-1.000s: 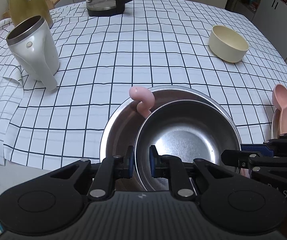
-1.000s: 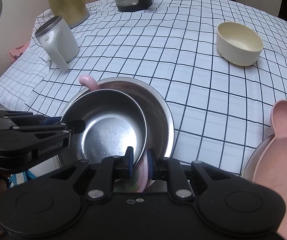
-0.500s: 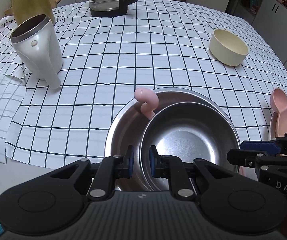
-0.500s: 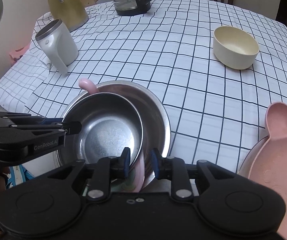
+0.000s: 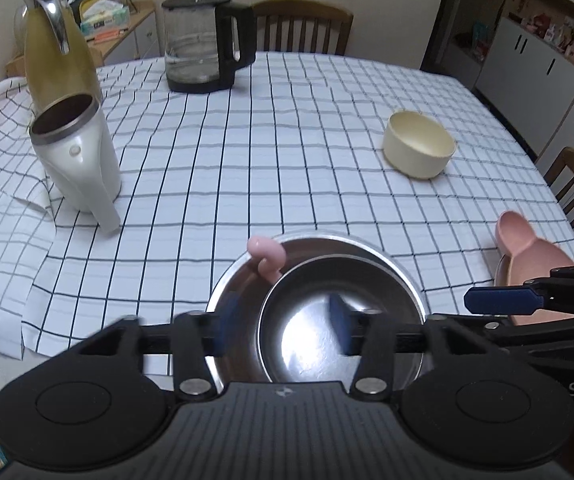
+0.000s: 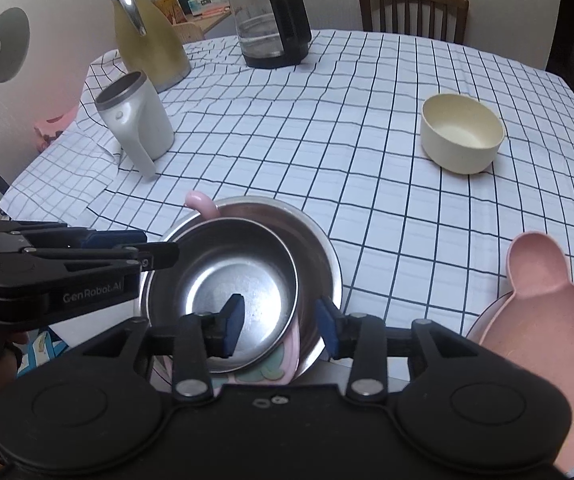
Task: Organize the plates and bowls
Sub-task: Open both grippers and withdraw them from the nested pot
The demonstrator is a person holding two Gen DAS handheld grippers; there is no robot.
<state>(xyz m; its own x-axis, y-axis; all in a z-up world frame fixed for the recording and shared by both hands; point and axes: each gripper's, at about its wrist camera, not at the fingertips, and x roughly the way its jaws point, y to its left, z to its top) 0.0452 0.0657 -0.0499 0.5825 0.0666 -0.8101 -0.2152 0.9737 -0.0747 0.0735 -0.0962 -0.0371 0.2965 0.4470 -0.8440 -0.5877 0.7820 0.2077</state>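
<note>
Since the earlier frames both pairs of fingers have let go: a second ago the left gripper (image 5: 283,330) pinched the near rim of the small steel bowl (image 6: 223,292) and the right gripper (image 6: 279,326) clamped the pink plate (image 6: 283,364) under the bowls; now both sets of fingers stand wide, holding nothing. The cameras have also drawn back, so more of the room shows beyond the checked tabletop (image 5: 287,140).

Going left to right in the right wrist view: the left gripper's side carries the white lettering "GenRobot.AI". To its right the small steel bowl sits nested inside the large steel bowl (image 6: 319,256), pushed toward the large bowl's near-left wall, both mouths facing up. This stack stands at the near edge of the tabletop, resting on the pink plate, whose curled pink ear (image 6: 203,204) pokes out at the stack's far-left rim. Farther right, a cream bowl (image 6: 461,132) stands upright and well apart at the far right. At the near right edge lies a second pink dish (image 6: 539,308) with a rounded ear pointing away from the camera.

In the left wrist view a single letter "S" is all that reads on the right gripper's body; the rest is cut off.

At the far left stand a white mug (image 5: 77,156), a yellow jug (image 5: 57,60) and a glass kettle (image 5: 203,42).
</note>
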